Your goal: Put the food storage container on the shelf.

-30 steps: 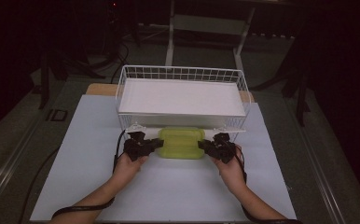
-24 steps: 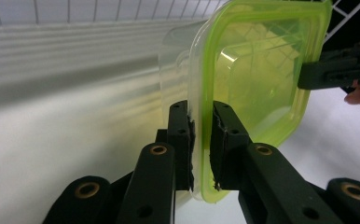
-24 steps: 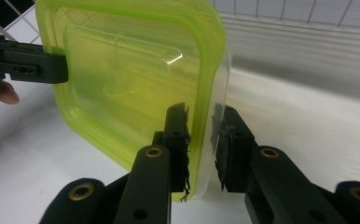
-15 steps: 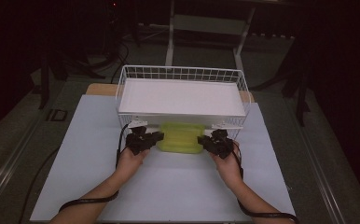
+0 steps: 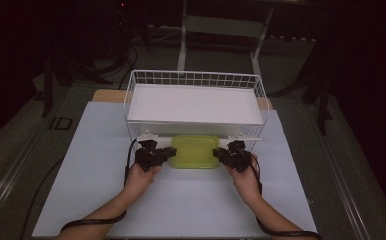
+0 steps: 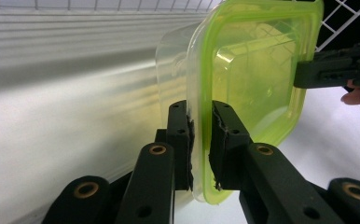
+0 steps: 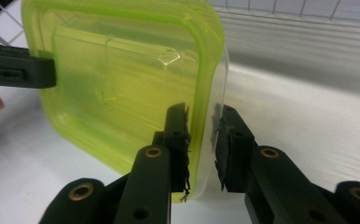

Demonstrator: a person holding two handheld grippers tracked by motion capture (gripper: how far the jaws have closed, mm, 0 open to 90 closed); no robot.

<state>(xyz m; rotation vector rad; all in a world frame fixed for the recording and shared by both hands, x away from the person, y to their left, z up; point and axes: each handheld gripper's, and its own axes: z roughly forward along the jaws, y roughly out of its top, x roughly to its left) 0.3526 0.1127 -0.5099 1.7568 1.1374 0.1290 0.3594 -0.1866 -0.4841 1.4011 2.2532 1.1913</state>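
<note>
A white table [image 5: 81,165] stands in a dark room; grey floor [image 5: 11,150] around.

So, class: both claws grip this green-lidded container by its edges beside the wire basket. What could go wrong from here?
1. The left claw and right claw pinch only the container's thin rim, so it may slip.
2. Uneven pulling could pop the lid off.
3. It may snag the wire basket just behind.

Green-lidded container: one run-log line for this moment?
container: before basket | left gripper: shut on rim | right gripper: shut on rim
</note>
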